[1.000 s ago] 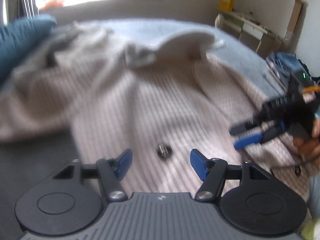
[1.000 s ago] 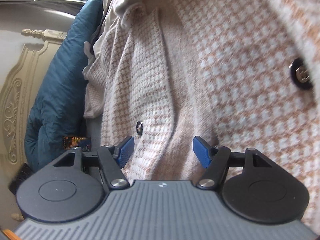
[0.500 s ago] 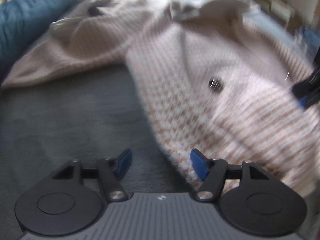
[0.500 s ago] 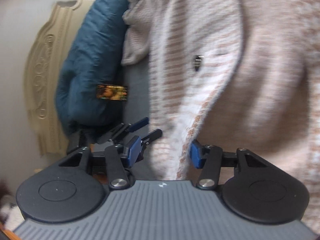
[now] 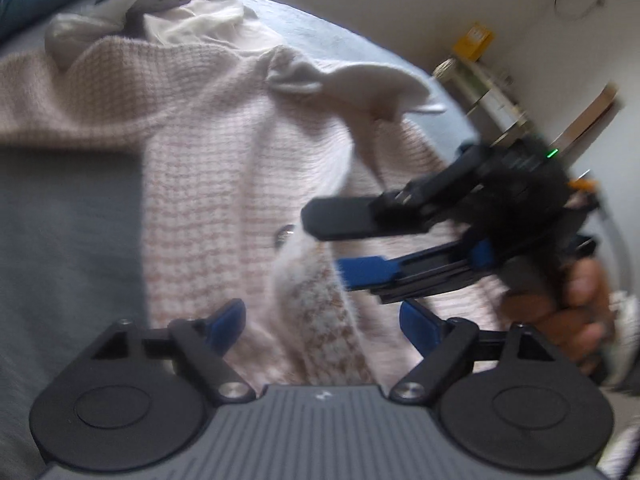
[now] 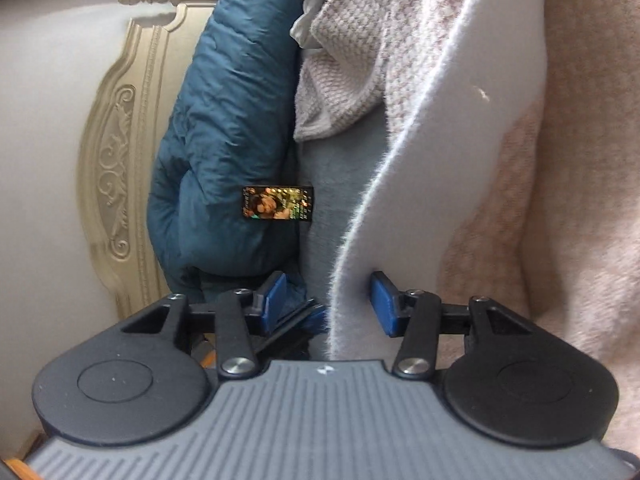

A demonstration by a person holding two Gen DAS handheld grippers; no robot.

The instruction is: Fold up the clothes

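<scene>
You're looking at a pale pink-and-cream houndstooth cardigan (image 5: 208,184) with a plain white collar (image 5: 372,84), lying on a grey bedsheet (image 5: 68,216). Teal-blue quilt (image 6: 224,120) is sitting beside it, against a cream-gold carved headboard (image 6: 120,152).

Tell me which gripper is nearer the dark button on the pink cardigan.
Right. In the left wrist view the right gripper has its fingertips beside the button, while the left gripper, jaws opening, sits lower on the cardigan, clearly apart.
</scene>
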